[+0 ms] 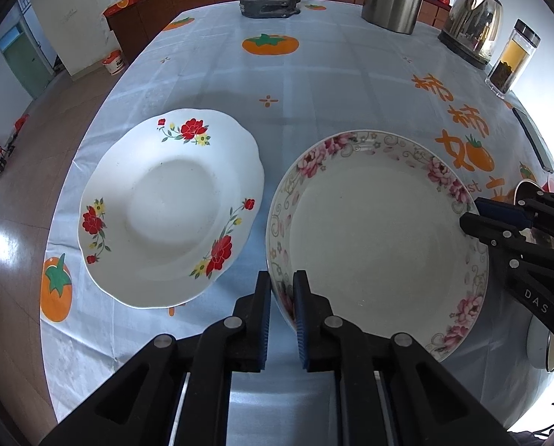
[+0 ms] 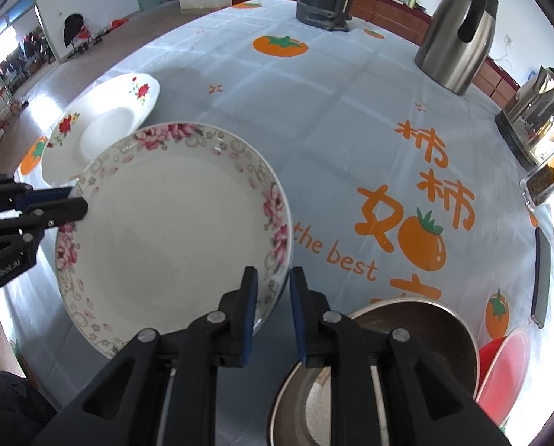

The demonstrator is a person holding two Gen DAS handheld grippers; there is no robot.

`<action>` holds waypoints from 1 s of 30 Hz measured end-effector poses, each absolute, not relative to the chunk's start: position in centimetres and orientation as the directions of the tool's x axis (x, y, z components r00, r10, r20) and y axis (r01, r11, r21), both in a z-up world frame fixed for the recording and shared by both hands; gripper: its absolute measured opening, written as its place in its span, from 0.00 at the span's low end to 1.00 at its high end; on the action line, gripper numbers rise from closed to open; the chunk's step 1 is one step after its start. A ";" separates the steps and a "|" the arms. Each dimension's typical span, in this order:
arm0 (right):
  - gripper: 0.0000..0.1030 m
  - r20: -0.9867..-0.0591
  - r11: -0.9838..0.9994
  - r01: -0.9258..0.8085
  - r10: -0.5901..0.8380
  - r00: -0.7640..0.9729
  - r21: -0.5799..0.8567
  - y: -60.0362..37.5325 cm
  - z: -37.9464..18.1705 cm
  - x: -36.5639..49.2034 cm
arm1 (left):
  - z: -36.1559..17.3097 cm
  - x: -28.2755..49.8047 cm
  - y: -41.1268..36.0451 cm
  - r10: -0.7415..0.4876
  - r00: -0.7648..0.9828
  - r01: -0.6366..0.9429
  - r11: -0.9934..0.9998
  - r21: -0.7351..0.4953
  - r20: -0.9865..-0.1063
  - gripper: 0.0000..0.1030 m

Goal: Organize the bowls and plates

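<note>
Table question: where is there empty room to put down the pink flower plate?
Bare cloth lies mid-table, between the pink-flowered plate, the orange persimmon print and the steel kettle. Crowded: the near right corner with the metal bowl and red bowl, and the red-flowered plate at left.

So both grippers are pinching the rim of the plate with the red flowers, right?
Not quite: both grippers, left and right, pinch the rim of the pink-flowered plate. The left wrist view shows the red-flowered plate lying untouched beside it.
</note>
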State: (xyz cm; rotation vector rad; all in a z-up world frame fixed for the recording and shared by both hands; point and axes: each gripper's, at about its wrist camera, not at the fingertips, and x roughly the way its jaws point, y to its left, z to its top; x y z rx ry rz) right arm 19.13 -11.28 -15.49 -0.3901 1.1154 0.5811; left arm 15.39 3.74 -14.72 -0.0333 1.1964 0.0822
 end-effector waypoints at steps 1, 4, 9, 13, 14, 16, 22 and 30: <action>0.19 -0.917 0.789 -0.614 0.243 0.318 -0.004 -11.3 -15.4 19.1 | -14.7 15.4 3.7 0.046 0.363 -0.081 0.997 0.018 -0.931 0.13; 0.19 -0.914 0.789 -0.614 0.246 0.323 -0.004 -11.3 -15.4 19.1 | -14.7 15.4 3.7 0.046 0.363 -0.082 0.997 0.017 -0.931 0.13; 0.21 -0.909 0.797 -0.604 0.260 0.327 0.011 -11.6 -15.2 19.2 | -14.7 15.4 3.7 0.046 0.363 -0.082 0.996 0.017 -0.931 0.13; 0.30 -0.903 0.804 -0.594 0.266 0.337 0.015 -11.8 -15.0 19.1 | -14.7 15.4 3.7 0.046 0.363 -0.082 0.996 0.017 -0.931 0.13; 0.31 -0.902 0.805 -0.593 0.267 0.340 0.015 -11.8 -15.0 19.1 | -14.7 15.4 3.7 0.046 0.363 -0.082 0.996 0.017 -0.931 0.13; 0.32 -0.898 0.804 -0.595 0.274 0.345 0.016 -11.7 -14.7 19.0 | -14.8 15.4 3.7 0.045 0.363 -0.082 0.996 0.016 -0.931 0.13; 0.35 -0.889 0.804 -0.594 0.283 0.360 0.015 -11.6 -14.1 18.9 | -14.8 15.4 3.7 0.046 0.364 -0.082 0.996 0.017 -0.930 0.13; 0.36 -0.883 0.809 -0.588 0.286 0.373 0.013 -11.6 -13.8 18.7 | -14.7 15.4 3.8 0.043 0.366 -0.084 0.996 0.013 -0.930 0.13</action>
